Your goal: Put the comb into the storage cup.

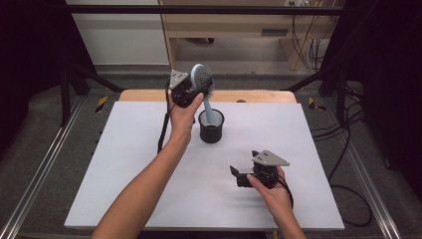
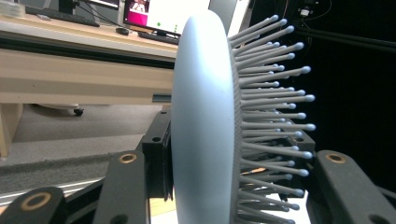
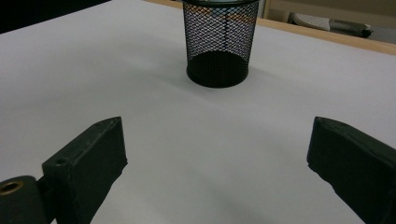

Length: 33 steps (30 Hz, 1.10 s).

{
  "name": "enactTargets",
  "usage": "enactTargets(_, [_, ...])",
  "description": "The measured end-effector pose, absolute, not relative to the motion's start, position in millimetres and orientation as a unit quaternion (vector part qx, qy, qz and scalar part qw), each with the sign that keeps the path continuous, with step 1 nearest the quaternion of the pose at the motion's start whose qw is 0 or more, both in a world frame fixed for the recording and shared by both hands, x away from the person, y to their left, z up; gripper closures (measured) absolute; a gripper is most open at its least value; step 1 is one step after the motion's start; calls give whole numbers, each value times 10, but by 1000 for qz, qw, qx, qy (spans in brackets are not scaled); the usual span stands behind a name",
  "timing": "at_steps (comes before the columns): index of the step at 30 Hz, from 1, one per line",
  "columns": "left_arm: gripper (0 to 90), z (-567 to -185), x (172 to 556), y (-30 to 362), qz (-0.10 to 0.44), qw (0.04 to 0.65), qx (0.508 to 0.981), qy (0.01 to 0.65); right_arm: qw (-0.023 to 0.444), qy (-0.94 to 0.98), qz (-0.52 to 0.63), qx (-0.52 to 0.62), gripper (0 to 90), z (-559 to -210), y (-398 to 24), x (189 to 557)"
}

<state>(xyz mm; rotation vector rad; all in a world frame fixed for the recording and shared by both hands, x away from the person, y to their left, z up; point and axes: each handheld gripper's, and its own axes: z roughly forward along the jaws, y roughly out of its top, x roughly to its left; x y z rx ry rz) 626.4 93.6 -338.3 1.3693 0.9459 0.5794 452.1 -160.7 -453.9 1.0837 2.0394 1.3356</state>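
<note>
The white counter (image 1: 149, 164) takes up most of the scene, with a strip of bare wood showing along its far edge. On it, a little beyond the middle, stands a black mesh cup (image 1: 211, 127), round and upright; from the right gripper view its wire wall and solid dark base (image 3: 218, 42) are plain to see.

The pale blue hairbrush (image 1: 203, 84) is held up at the far side of the counter, just above and behind the cup. Its head is raised and its handle slants down into the mouth of the cup. The left gripper (image 1: 191, 88) is clamped on the brush head, one jaw against the smooth back and the other in among the bristles; in the left gripper view the rounded back (image 2: 203, 121) stands edge-on between the black jaws, the ball-tipped bristles fanning out to the right.

The right gripper (image 1: 239, 177) rests low over the near right part of the counter, well apart from the cup and pointed towards it. Its jaws stand wide apart with nothing between them but bare counter.
</note>
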Motion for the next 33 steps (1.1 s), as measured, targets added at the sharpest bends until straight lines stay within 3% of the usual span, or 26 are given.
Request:
enactTargets(12, [494,-3486,6261,940,253,633,596,424,254,730,506,382,61,-4491,-1700,4504])
enactTargets(33, [493,-3615,6243,853,254,622,612,417,245,735,504,382,52,-4503,-1702,4512])
